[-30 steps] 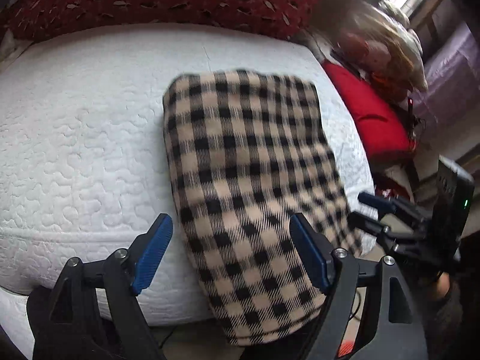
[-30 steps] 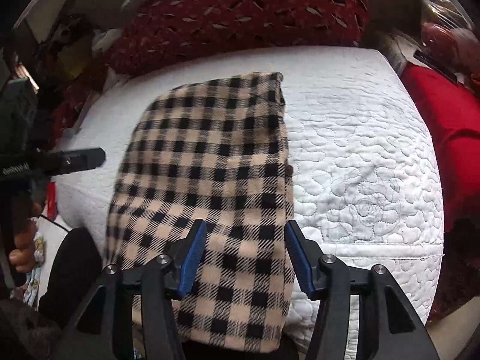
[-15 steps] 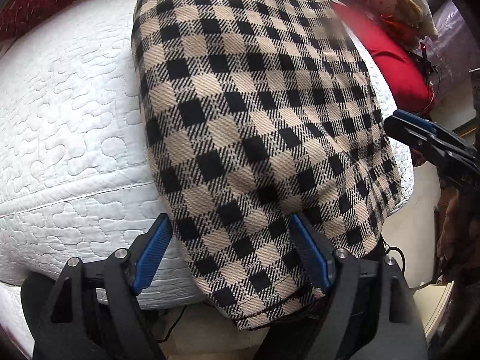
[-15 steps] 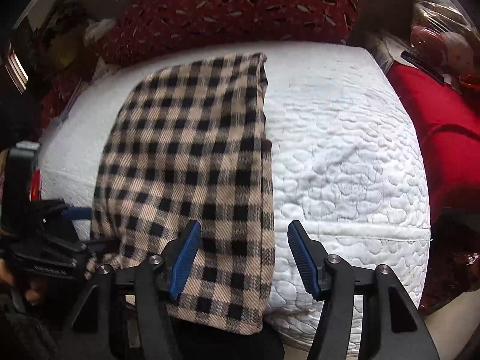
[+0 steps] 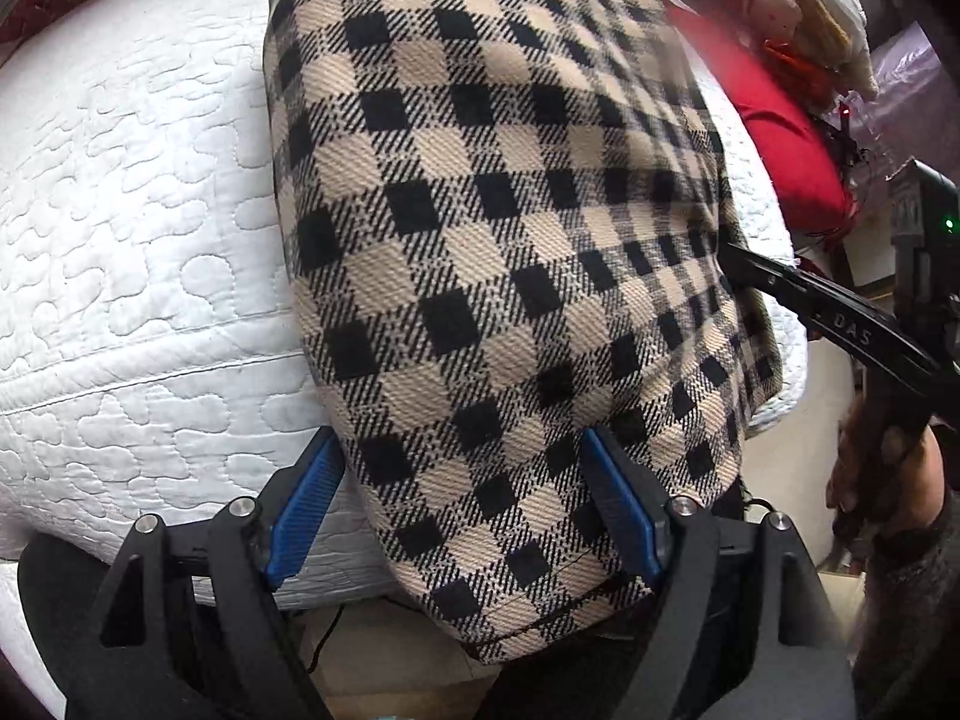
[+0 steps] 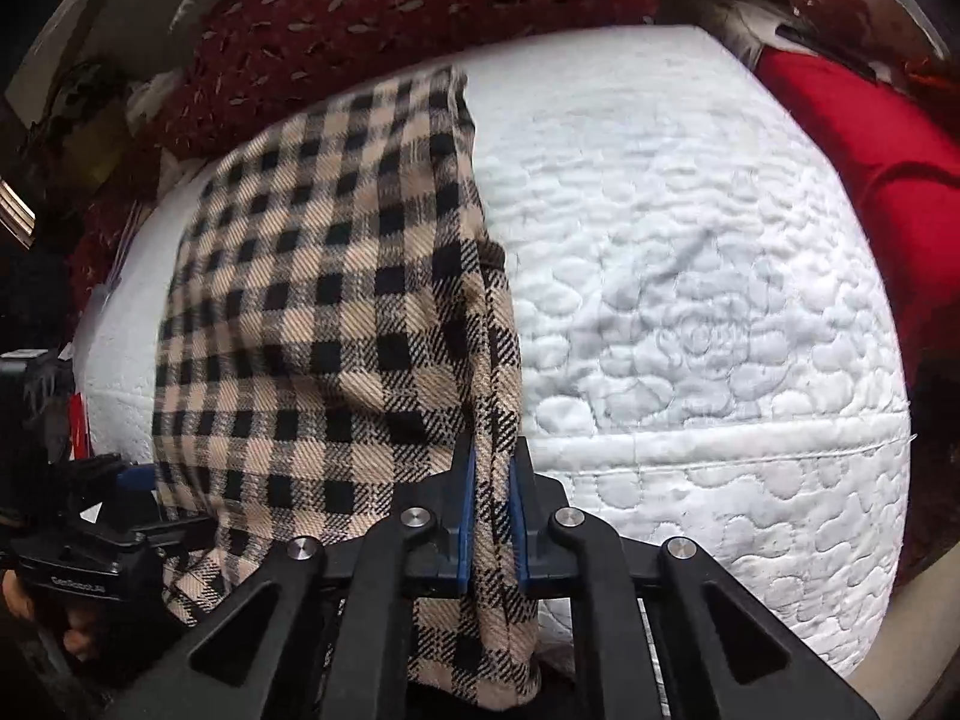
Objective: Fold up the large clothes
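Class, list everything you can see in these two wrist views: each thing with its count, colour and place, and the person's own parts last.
Checked garment: one, beige and black, on the mattress, hanging over its near edge.
Quilted mattress: one, white, under the garment.
Patterned cushion: one, dark red, behind the mattress.
Red cushion: one, bright red, beside the mattress.
Left gripper: one, black with blue pads, open around the hanging end.
Right gripper: one, black with blue pads, closing on the garment's edge.
Hand: one, holding the right gripper.

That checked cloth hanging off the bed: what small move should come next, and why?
Probably close the left gripper. Its jaws stand wide with the checked cloth between them, while the right gripper is closing with the cloth's other edge between its pads. Then both could lift together.
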The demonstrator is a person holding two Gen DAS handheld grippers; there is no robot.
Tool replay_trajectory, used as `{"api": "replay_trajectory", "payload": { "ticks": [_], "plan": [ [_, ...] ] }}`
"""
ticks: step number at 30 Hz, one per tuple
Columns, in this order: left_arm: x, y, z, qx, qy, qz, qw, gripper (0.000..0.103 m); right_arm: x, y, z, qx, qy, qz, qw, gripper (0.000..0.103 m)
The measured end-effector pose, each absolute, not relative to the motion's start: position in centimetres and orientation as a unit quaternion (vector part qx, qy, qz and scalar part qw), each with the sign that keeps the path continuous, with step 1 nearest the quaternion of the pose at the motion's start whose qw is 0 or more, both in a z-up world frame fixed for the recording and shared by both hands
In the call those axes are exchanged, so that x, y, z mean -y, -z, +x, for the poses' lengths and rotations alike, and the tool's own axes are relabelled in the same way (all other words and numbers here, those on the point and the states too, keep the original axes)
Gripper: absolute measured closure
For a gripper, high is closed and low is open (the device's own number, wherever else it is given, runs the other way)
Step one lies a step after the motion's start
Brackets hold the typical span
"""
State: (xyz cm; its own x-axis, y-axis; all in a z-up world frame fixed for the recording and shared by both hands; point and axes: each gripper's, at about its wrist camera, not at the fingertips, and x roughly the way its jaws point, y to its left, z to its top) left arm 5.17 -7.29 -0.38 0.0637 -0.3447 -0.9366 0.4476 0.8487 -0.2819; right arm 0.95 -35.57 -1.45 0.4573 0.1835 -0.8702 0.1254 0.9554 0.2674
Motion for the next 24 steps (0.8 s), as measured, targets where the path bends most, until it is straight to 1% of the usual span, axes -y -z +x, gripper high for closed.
{"api": "replay_trajectory", "payload": {
  "ticks": [1, 3, 5, 6, 7, 10, 11, 14, 15, 17, 18, 19, 20, 22, 23, 24],
  "plan": [
    [6.8, -0.3, 5.8, -0.624, 0.281, 0.028, 0.728, 0.022, 35.5, 0.9, 1.5, -0.521, -0.009, 0.148, 0.841, 0.080],
    [5.4, -2.4, 7.2, -0.603, 0.298, -0.012, 0.740, 0.022, 36.1, -1.3, 2.2, -0.497, 0.001, 0.161, 0.852, 0.078],
    [4.3, -4.2, 9.2, -0.582, 0.297, -0.045, 0.755, 0.022, 37.4, -3.8, 3.3, -0.455, -0.014, 0.192, 0.870, 0.070],
    [4.0, -4.9, 10.7, -0.574, 0.286, -0.056, 0.765, 0.022, 37.5, -4.7, 4.1, -0.439, -0.021, 0.200, 0.876, 0.063],
    [3.8, -5.3, 12.0, -0.570, 0.274, -0.062, 0.772, 0.022, 37.3, -5.6, 5.1, -0.423, -0.026, 0.201, 0.883, 0.062],
    [3.3, -5.1, 16.6, -0.567, 0.236, -0.110, 0.781, 0.022, 35.7, -6.6, 9.0, -0.407, -0.037, 0.178, 0.895, 0.062],
    [3.5, -4.9, 17.5, -0.568, 0.230, -0.123, 0.781, 0.022, 34.9, -6.0, 9.4, -0.404, -0.037, 0.172, 0.898, 0.062],
    [4.5, -4.3, 20.0, -0.560, 0.206, -0.125, 0.793, 0.022, 33.4, -5.0, 13.2, -0.406, -0.044, 0.165, 0.898, 0.063],
    [5.0, -3.6, 20.8, -0.559, 0.189, -0.124, 0.798, 0.022, 33.3, -4.7, 14.1, -0.412, -0.036, 0.158, 0.897, 0.067],
    [6.7, -1.1, 21.5, -0.575, 0.184, -0.134, 0.786, 0.019, 33.5, -2.1, 17.0, -0.456, 0.008, 0.130, 0.880, 0.068],
    [7.3, 0.2, 21.7, -0.590, 0.179, -0.139, 0.775, 0.015, 33.9, 0.2, 18.1, -0.498, 0.025, 0.131, 0.857, 0.069],
    [7.3, 1.1, 22.1, -0.602, 0.179, -0.148, 0.764, 0.015, 34.4, 2.2, 18.8, -0.525, 0.026, 0.144, 0.839, 0.069],
    [7.5, 1.2, 22.0, -0.604, 0.180, -0.157, 0.761, 0.015, 34.9, 1.9, 18.7, -0.505, 0.025, 0.151, 0.850, 0.069],
    [6.7, 0.4, 22.0, -0.611, 0.192, -0.175, 0.748, 0.015, 35.5, 0.7, 18.1, -0.496, 0.029, 0.156, 0.854, 0.068],
    [6.0, -0.2, 21.5, -0.613, 0.199, -0.184, 0.742, 0.015, 35.8, 0.0, 17.5, -0.492, 0.024, 0.161, 0.855, 0.065],
    [5.4, -1.1, 20.9, -0.612, 0.205, -0.186, 0.741, 0.015, 36.0, -1.1, 16.3, -0.481, 0.005, 0.166, 0.861, 0.065]
  ]
}}
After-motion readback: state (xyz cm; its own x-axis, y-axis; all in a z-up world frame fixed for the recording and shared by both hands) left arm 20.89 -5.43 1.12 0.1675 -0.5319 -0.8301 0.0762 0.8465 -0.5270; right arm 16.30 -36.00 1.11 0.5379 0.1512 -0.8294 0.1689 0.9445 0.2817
